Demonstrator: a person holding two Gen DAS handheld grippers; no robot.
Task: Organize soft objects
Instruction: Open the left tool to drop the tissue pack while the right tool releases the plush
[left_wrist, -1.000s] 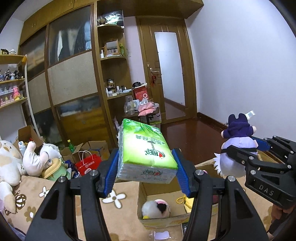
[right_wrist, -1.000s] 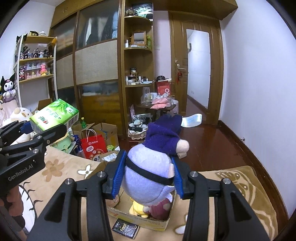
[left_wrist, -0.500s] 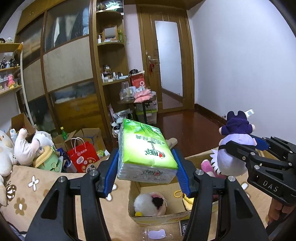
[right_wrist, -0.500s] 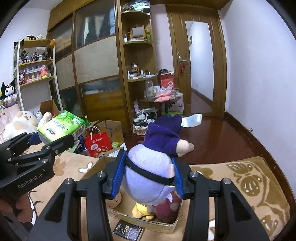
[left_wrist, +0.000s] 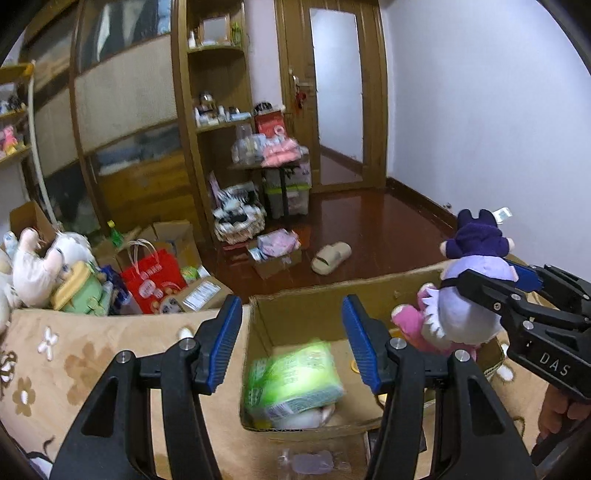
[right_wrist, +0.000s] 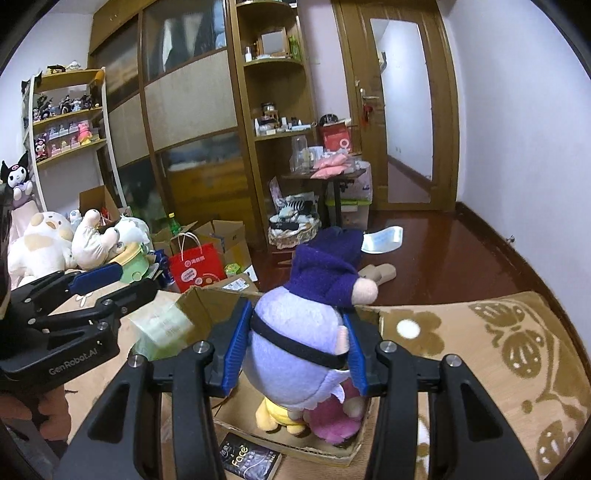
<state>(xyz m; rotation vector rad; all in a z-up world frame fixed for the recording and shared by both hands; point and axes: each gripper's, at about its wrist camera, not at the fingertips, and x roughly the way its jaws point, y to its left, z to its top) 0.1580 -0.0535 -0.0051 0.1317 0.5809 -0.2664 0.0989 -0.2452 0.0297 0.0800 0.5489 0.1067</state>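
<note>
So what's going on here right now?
A person is sorting soft things into an open cardboard box. The left gripper is open and empty; the green tissue pack, blurred, sits below it in the box. The right gripper clamps a lilac plush doll with a purple hood above the box.

One cardboard box (left_wrist: 306, 314), one green tissue pack (left_wrist: 295, 380), one purple-hooded plush (right_wrist: 306, 332), one pink plush (right_wrist: 332, 421), one yellow plush (right_wrist: 275, 415), one red paper bag (right_wrist: 197, 267), one slipper (left_wrist: 330, 253), two grippers
</note>
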